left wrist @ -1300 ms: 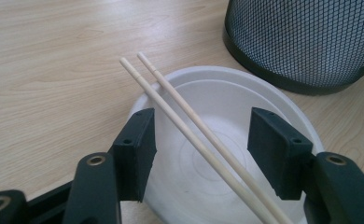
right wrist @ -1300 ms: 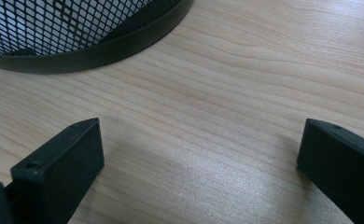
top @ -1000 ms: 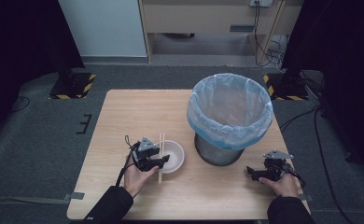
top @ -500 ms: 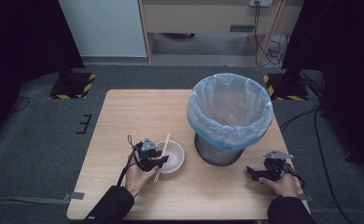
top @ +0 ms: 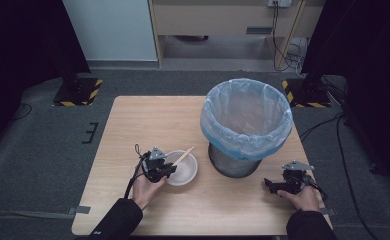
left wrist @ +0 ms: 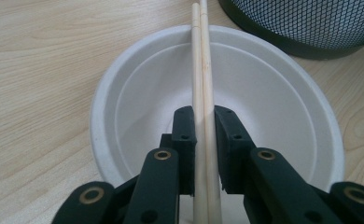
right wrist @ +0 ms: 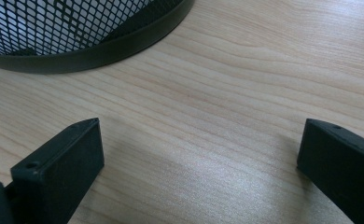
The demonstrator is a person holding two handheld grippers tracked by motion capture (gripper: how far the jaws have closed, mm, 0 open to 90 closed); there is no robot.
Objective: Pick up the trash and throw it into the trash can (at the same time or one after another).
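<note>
Left gripper [left wrist: 203, 126] has just been closing, pinching chopsticks [left wrist: 202, 74] over the bowl [left wrist: 124, 93], their tips cut off; right gripper [right wrist: 199, 154] spread wide

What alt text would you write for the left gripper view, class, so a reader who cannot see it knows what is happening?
The left gripper has just been closing its two black jaws on a pair of wooden chopsticks, which lie across a white bowl. The bowl sits on a pale wooden table, with the base of a black mesh bin at the upper right.
</note>
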